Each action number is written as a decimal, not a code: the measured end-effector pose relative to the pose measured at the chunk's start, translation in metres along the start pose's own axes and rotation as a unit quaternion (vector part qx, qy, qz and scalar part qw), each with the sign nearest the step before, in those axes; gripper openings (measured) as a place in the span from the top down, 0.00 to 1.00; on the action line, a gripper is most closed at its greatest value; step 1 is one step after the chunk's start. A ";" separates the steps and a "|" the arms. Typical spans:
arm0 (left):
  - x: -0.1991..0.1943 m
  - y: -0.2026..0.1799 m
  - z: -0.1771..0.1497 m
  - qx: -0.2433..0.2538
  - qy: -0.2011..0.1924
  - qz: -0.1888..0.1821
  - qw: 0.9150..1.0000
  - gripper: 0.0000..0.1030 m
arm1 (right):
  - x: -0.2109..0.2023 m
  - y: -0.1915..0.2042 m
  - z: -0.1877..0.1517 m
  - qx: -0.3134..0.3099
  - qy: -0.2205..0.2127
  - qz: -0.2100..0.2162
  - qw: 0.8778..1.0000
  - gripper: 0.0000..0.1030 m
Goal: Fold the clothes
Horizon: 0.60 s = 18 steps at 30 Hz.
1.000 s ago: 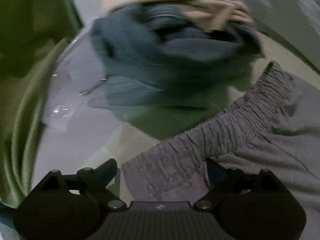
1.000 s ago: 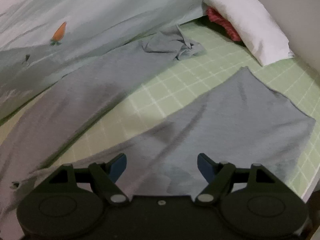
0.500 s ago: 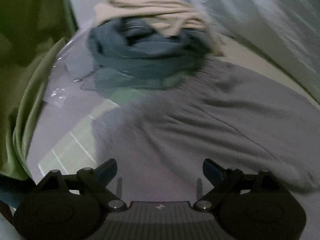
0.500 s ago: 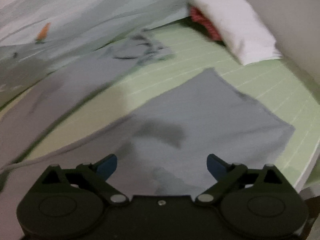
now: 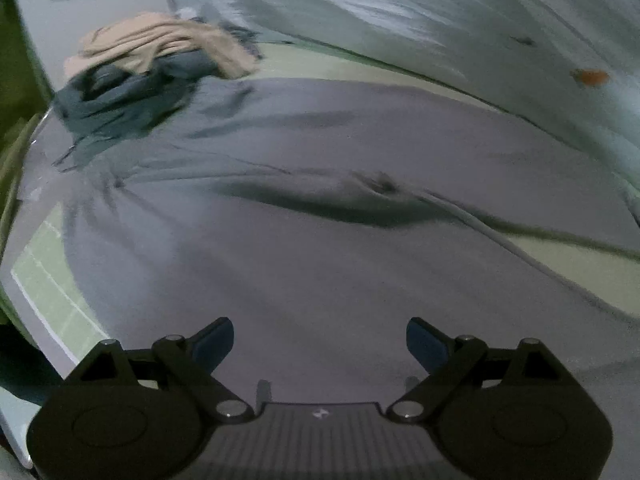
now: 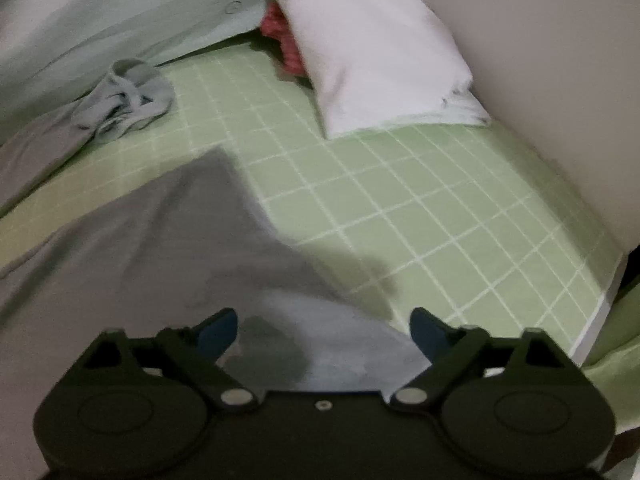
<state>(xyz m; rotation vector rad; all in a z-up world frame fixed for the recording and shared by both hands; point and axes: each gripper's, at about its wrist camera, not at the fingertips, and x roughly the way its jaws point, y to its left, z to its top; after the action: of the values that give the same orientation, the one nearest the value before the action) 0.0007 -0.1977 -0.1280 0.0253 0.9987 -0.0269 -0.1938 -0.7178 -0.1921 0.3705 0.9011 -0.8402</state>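
Observation:
Grey trousers [image 5: 320,216] lie spread flat across the green checked bed sheet [image 6: 400,208]. In the left wrist view my left gripper [image 5: 320,342] is open and empty, low over the trousers' upper part. In the right wrist view my right gripper [image 6: 324,332] is open and empty, over the end of one grey trouser leg [image 6: 180,240]. The leg's hem lies between the blue fingertips [image 6: 218,330].
A pile of dark blue-grey and beige clothes [image 5: 152,68] sits at the far left. A small crumpled grey garment [image 6: 124,100] lies by a pale quilt [image 6: 120,12]. A white pillow [image 6: 372,44] over a red item [image 6: 280,36] lies near the wall. The bed edge is at right.
The left gripper let go of the elastic waistband and swung right over the spread trousers. The right gripper moved right toward the leg's hem; both views are blurred by motion.

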 end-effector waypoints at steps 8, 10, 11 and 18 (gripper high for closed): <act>-0.007 -0.069 -0.013 0.070 0.008 -0.016 0.997 0.10 | -0.009 -0.017 -0.015 -0.057 -0.026 0.061 0.996 0.97; -0.005 -0.081 -0.011 0.078 0.006 -0.019 0.997 0.10 | -0.011 -0.024 -0.018 -0.053 -0.029 0.049 0.997 0.98; -0.004 -0.085 -0.010 0.082 0.005 -0.020 0.996 0.10 | -0.011 -0.031 -0.020 -0.041 -0.028 0.035 0.998 0.98; 0.007 -0.104 -0.008 0.102 0.013 -0.030 0.994 0.10 | -0.015 -0.052 -0.020 -0.021 0.006 -0.021 1.000 0.93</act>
<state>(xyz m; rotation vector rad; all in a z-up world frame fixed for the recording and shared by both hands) -0.0059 -0.3017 -0.1387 0.1834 1.0196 -0.1853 -0.2497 -0.7316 -0.1887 0.3215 0.9385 -0.8584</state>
